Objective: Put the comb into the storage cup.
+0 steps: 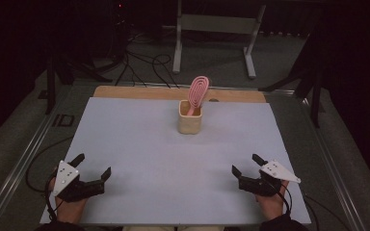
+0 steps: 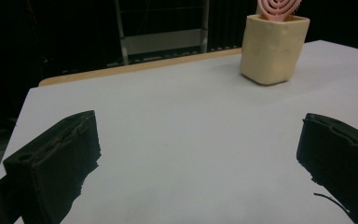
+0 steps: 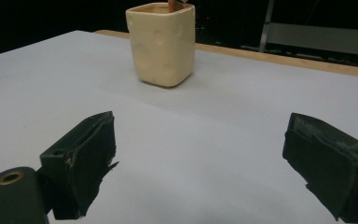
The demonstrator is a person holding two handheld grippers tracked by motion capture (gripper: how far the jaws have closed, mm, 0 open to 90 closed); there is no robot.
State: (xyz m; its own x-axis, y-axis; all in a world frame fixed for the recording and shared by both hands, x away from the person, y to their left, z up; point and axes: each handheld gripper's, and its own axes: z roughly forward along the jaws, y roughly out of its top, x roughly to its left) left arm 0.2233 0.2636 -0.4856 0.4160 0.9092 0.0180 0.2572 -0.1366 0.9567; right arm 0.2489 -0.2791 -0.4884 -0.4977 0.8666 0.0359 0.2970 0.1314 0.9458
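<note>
At the far middle of the table (image 1: pixel 125 144) a cream cup (image 1: pixel 190 123) is stood with a pink brush (image 1: pixel 198 91) upright in it — nothing is held yet, the left gripper (image 1: pixel 94 167) and right gripper (image 1: pixel 247 163) being kept wide open and empty at the near corners — so a forward reach is judged to be called for next.

The lower stem of the pink oval-headed plastic brush (image 1: pixel 198 91) sits hidden inside the cream square ceramic cup (image 1: pixel 190 118), so how it rests there cannot be told. In the left gripper view the top edge cuts off most of the brush head (image 2: pixel 279 8); in the right gripper view just a sliver of it (image 3: pixel 177 4) clears the rim. In the high view both of the person's forearms run off the bottom edge, and the dark background beyond the pale grey table sheet (image 1: pixel 173 154) is too dim to make out
</note>
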